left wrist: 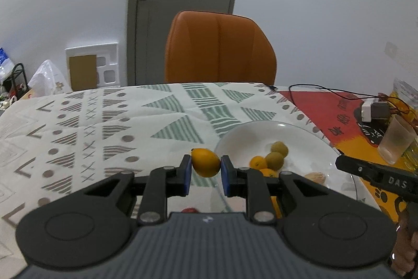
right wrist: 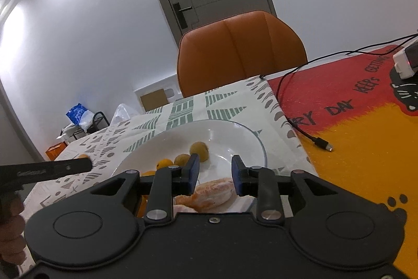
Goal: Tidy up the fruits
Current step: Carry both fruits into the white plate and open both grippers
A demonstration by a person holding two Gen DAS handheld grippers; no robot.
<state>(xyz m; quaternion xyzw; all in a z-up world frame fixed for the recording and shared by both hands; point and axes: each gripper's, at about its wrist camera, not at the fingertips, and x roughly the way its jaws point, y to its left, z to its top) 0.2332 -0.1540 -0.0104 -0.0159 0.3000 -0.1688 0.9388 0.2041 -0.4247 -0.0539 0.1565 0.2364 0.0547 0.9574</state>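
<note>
My left gripper is shut on a small orange kumquat and holds it above the patterned cloth, just left of the white plate. The plate holds two green-brown fruits, small orange fruits and a pale peeled piece. My right gripper is open and empty over the near part of the same plate, above a peeled orange piece. Green-brown fruits and orange ones lie beyond its left finger. The left gripper's finger shows at the left.
An orange chair stands behind the table. A red and yellow mat with a black cable lies right of the plate. A plastic cup and a white charger sit at the far right.
</note>
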